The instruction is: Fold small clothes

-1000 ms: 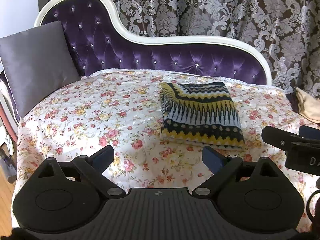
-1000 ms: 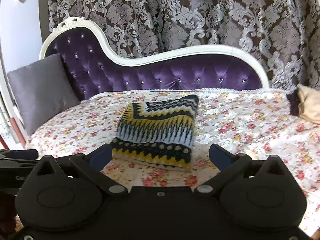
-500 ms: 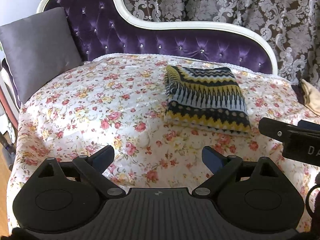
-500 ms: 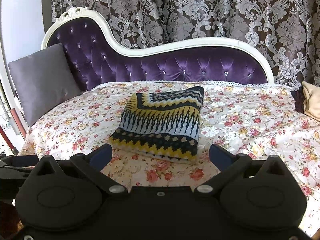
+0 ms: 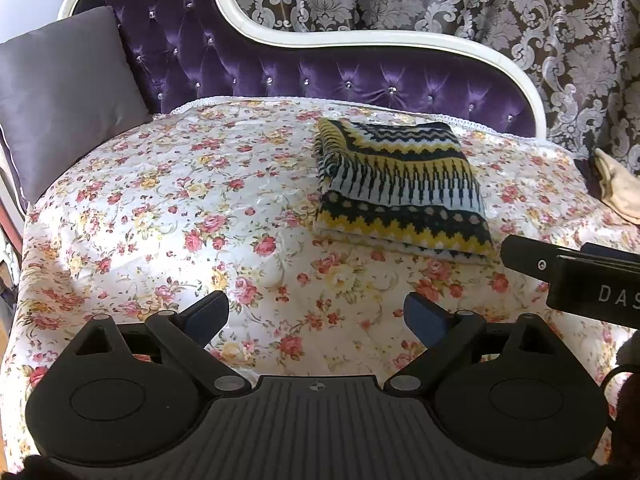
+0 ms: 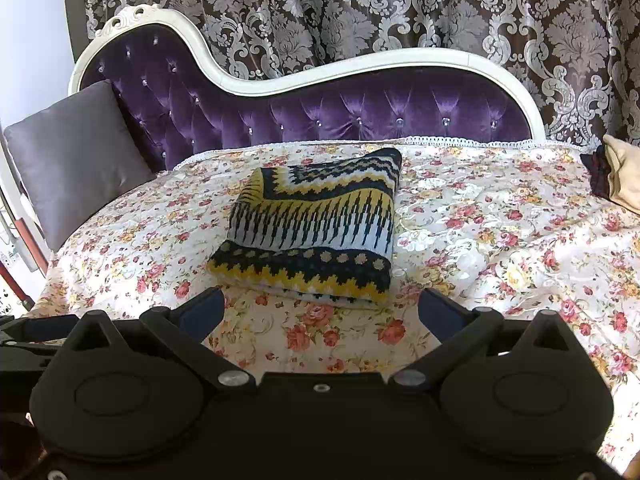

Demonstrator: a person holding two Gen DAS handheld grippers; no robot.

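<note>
- Knit (image 5: 400, 188): thick woolly cloth, matt, ribbed and nubby, in yellow, navy and pale bands; the same coarse texture shows in the right view (image 6: 312, 232).
- Cover (image 5: 168, 208): quilted floral cloth with a light satin sheen and a lace edge.
- Backrest (image 5: 320, 76): purple tufted velvet, shiny, with sparkling studs; the frame (image 5: 360, 38) is glossy white, painted.
- Cushion (image 5: 64, 92): smooth grey fabric, faint sheen.
- Curtain (image 6: 400, 4): heavy damask, silvery glossy pattern on dark matt ground.
- Left gripper (image 5: 316, 316): matt black plastic, ribbed base, small metal pivots.
- Right gripper (image 6: 320, 312): the same matt black plastic.
</note>
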